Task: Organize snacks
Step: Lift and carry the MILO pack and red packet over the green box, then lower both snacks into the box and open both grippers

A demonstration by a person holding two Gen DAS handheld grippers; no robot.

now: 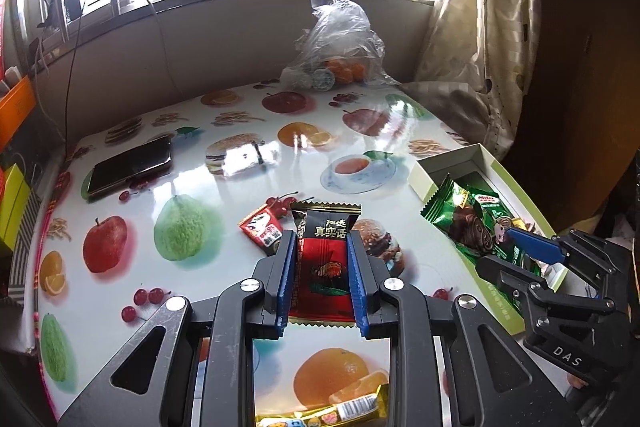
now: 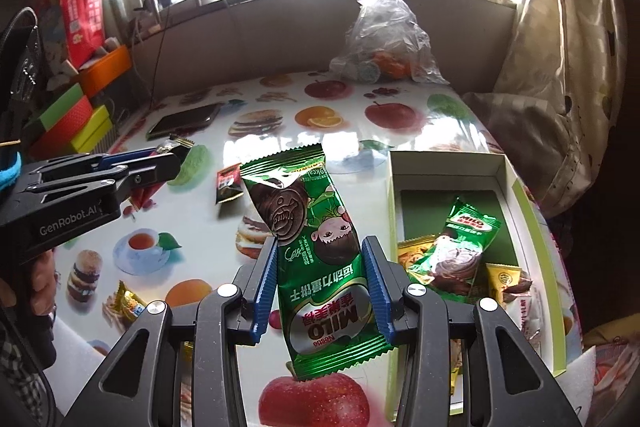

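My left gripper [image 1: 322, 247] is shut on a red-and-black snack packet [image 1: 323, 263] and holds it above the table. My right gripper [image 2: 320, 247] is shut on a green Milo packet [image 2: 316, 243], held just left of the open white-and-green box [image 2: 516, 187]. The box holds another green Milo packet [image 2: 456, 247] and yellow packets [image 2: 504, 279]. In the left wrist view the right gripper [image 1: 520, 247] holds its green packet [image 1: 468, 223] over the box [image 1: 440, 167]. A small red-and-black packet [image 1: 262, 229] lies on the table, also in the right wrist view [image 2: 229, 183].
A fruit-print tablecloth [image 1: 224, 187] covers the table. A phone [image 1: 130, 165] lies at the far left. A clear bag of oranges [image 1: 340, 47] sits at the back by the wall. A yellow wrapped bar [image 1: 340, 411] lies at the near edge. Coloured boxes [image 2: 76, 123] stand left.
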